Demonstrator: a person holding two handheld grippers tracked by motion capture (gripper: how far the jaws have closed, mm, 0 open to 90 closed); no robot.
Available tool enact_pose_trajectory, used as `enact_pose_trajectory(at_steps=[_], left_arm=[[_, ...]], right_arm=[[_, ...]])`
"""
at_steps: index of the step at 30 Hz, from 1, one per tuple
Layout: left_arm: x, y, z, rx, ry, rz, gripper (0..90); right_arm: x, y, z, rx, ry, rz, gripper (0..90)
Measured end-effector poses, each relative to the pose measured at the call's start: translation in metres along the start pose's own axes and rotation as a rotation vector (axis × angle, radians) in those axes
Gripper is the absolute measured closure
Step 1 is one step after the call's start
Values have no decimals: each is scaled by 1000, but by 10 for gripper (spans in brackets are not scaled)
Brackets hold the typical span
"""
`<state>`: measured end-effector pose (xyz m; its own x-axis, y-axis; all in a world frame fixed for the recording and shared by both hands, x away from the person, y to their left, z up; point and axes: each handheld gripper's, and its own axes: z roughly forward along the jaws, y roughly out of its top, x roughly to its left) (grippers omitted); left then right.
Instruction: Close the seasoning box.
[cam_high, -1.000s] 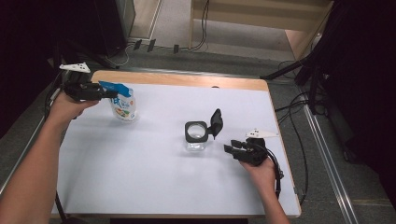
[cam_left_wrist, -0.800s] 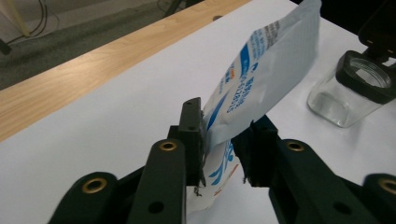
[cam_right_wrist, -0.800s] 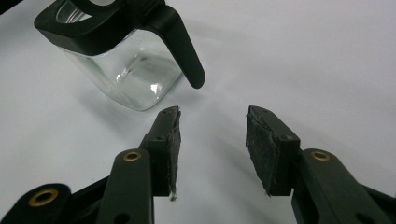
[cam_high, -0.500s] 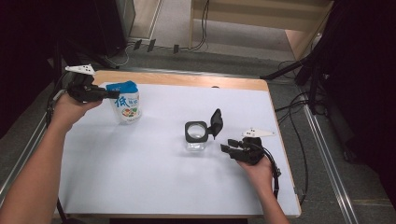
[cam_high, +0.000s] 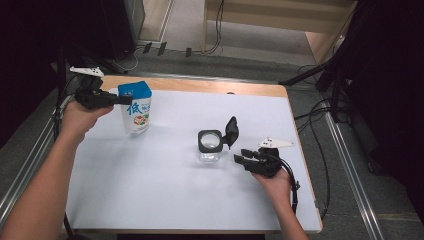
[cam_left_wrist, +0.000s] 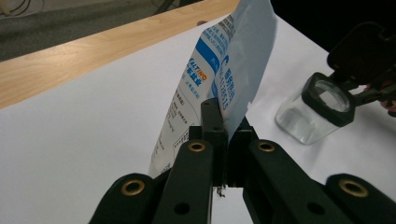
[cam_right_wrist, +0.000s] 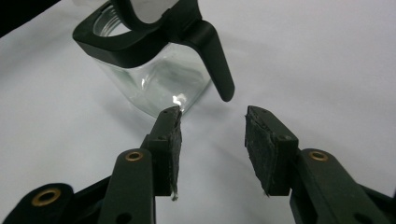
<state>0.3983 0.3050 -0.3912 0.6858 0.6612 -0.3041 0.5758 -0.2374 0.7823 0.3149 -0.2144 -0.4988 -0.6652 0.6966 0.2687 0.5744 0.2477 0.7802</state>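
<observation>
While the left gripper (cam_high: 122, 100) is clamping the side seam of the blue-and-white pouch (cam_high: 136, 107), I am keeping the bag upright at the far left of the counter (cam_high: 165, 200); its jaws have just been closing, and in the left gripper view they are meeting tight on the thin edge of the pouch (cam_left_wrist: 219, 79). Holding it by the seam is leaving the top free, likely so the contents can be tipped out.

The glass jar (cam_high: 210, 147) is sitting mid-counter with its black hinged lid (cam_high: 231, 131) standing open, apparently set ready to receive. The right gripper (cam_high: 243, 155) is resting just beside the jar, jaws parted and gripping nothing; in the right gripper view the jar (cam_right_wrist: 154, 79) is lying just ahead of the pads (cam_right_wrist: 173, 140), probably so I can steady it.
</observation>
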Motion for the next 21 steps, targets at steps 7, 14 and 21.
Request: enact_pose_trajectory(at_steps=[7,14,21], left_arm=[[-23,5,0,22,-17,38,900],[-42,9,1,38,-17,22,900],[-61,14,0,40,-39,24,900]], right_arm=[[9,0,0,-6,18,-19,551],[22,-2,-4,-10,41,-62,557],[46,5,-2,-3,99,-116,607]])
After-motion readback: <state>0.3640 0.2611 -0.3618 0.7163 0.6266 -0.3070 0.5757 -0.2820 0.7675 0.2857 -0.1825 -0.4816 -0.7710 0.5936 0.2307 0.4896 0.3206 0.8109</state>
